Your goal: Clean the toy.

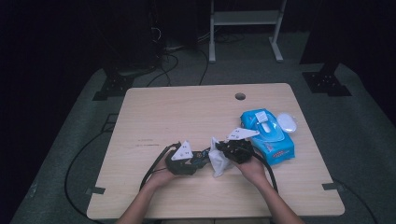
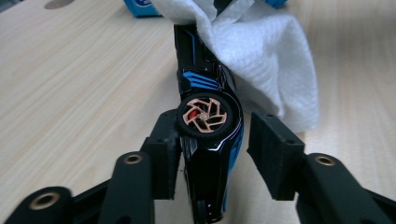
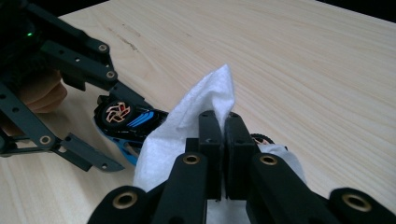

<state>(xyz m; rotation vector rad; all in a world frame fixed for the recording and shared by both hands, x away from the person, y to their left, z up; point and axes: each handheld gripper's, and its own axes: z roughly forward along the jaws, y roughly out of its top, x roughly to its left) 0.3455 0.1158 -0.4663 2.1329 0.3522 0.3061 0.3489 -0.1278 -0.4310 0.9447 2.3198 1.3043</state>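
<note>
A black and blue toy car (image 2: 210, 140) with copper-spoked wheels lies between the jaws of my left gripper (image 2: 215, 149). The left pad (image 2: 163, 158) touches it by the wheel, and the right pad (image 2: 271, 154) stands a little off its side, so the gripper is open. My right gripper (image 3: 223, 140) is shut on a white wipe (image 3: 187, 126), which drapes over the far end of the car (image 3: 130, 121). In the high view both grippers meet near the table's front middle: left gripper (image 1: 198, 158), right gripper (image 1: 224, 154), wipe (image 1: 217, 165).
A blue pack of wipes (image 1: 268, 135) lies just right of my right hand, with a white oval object (image 1: 287, 122) beside it. The wooden table (image 1: 177, 112) has a cable hole (image 1: 240, 96) near its far edge. Black cables trail from both grippers toward the front edge.
</note>
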